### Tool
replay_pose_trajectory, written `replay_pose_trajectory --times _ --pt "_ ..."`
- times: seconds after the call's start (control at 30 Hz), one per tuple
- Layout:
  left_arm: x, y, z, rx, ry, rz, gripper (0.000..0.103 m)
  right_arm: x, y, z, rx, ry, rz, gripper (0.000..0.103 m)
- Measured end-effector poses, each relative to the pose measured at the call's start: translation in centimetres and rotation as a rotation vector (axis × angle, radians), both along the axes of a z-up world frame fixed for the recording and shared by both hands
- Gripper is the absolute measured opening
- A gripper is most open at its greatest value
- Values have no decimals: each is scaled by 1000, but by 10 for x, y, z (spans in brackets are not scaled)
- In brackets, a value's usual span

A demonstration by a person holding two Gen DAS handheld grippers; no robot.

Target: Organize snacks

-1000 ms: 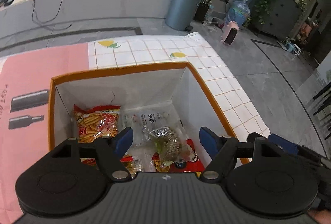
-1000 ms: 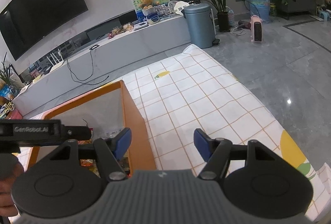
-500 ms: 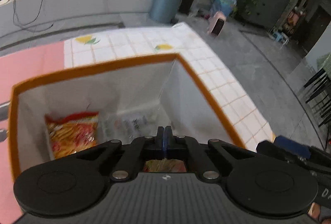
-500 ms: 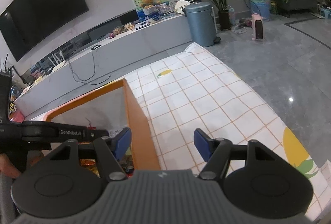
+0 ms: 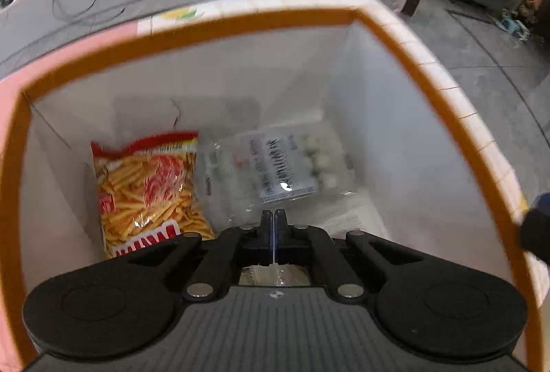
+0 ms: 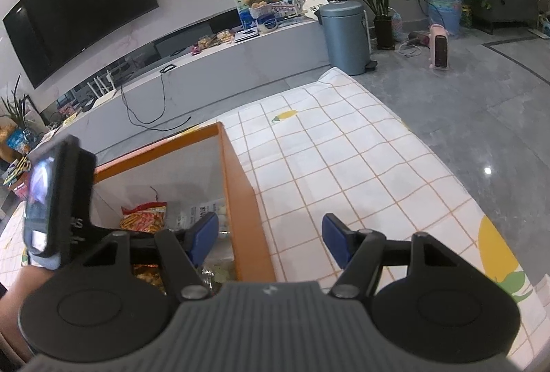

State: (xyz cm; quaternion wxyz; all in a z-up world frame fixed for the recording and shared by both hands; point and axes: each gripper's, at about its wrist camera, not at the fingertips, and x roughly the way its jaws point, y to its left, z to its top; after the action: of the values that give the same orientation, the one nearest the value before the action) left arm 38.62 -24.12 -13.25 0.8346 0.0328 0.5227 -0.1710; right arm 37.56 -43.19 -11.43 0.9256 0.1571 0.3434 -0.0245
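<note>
Snacks lie in the orange box (image 5: 240,24): fries bag (image 5: 147,186) left, clear pack (image 5: 285,165) right. My left gripper (image 5: 274,217) is clenched inside; anything pinched is hidden. My right gripper (image 6: 270,236) waits released over the tablecloth (image 6: 343,165).

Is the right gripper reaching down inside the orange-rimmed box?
No. The right gripper hangs open above the box's rim and the checked tablecloth, outside the box.

left wrist view steeply into box (image 5: 395,38), right wrist view beside, box shared
</note>
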Motion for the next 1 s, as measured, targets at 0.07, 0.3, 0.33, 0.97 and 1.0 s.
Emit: replay_pose_trajectory --times 0.07,0.3,0.33,0.97,1.0 --pt "-6 1 11 -10 -27 -10 0 0 0 -1 -2 2 -1 66" --pt "-29 11 51 -43 -94 -29 27 2 2 -3 12 8 19 66" --pt "-32 11 56 -45 -104 -25 29 2 4 -3 18 5 42 65" --pt "-124 50 138 -32 -276 -31 89 -41 26 26 -14 3 -69 100" --pt "-130 52 141 -34 -281 -40 90 -51 30 30 -5 10 -71 100"
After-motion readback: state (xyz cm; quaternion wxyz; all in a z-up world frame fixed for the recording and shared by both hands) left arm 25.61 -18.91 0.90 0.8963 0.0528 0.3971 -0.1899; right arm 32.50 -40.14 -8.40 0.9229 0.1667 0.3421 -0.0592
